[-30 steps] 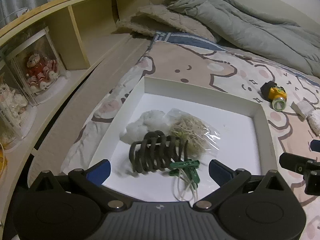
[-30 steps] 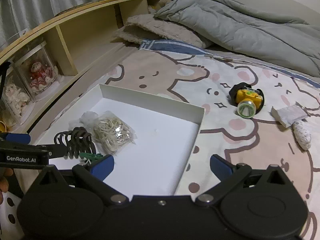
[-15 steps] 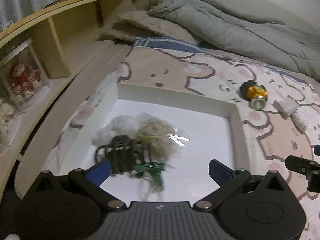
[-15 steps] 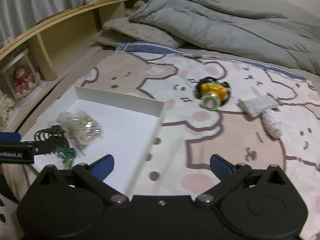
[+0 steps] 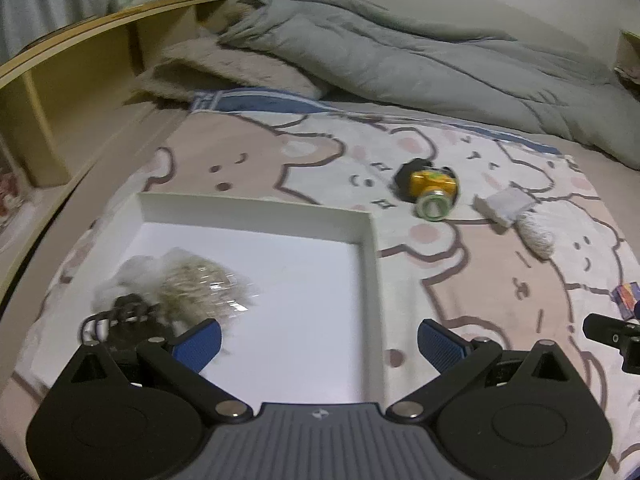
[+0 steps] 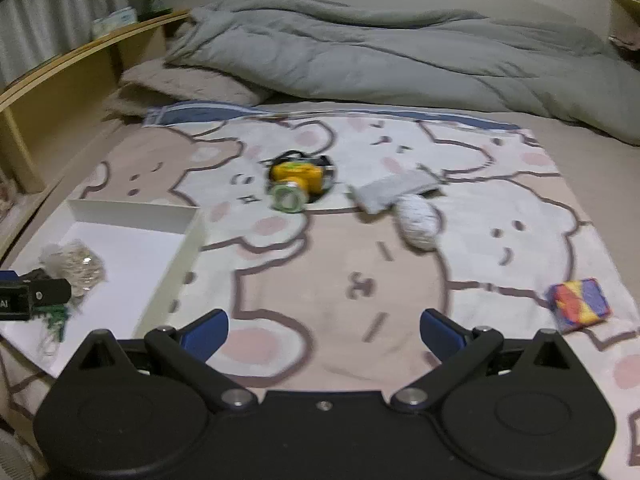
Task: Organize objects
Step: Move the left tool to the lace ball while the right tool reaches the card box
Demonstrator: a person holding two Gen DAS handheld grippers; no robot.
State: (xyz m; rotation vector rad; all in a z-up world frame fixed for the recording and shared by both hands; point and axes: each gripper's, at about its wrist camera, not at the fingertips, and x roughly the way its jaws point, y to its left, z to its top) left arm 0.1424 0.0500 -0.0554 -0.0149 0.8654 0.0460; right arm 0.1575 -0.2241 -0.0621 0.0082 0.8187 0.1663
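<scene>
— What lies where, taking it from the left?

— Farthest left is the shallow white cardboard tray on the bear-print bed blanket. In its left corner sit a clear bag of pale rubber bands, a white fluffy wad and a dark coiled hair claw. My left tool hangs over the tray's near half, released, blue pads wide apart, nothing between them.

— And what is not in the tray yet?

— To the right of the tray, well apart from it, is the yellow headlamp with its black strap. Just beside that lies a flat grey-white pouch, with a white knitted bundle touching its near edge. Far right sits a small red, yellow and blue block.

— Which tool is nearer those?

— My right tool, I judge. It is also released and empty, over bare blanket. The headlamp lies ahead of it and a little left; its lens points toward me, so its long axis runs roughly along my line of reach. The bundle lies ahead and slightly right, its length running toward me too. The block is off my right finger, nearest of all.

— So the move?

— Probably straight forward with the right tool.
</scene>
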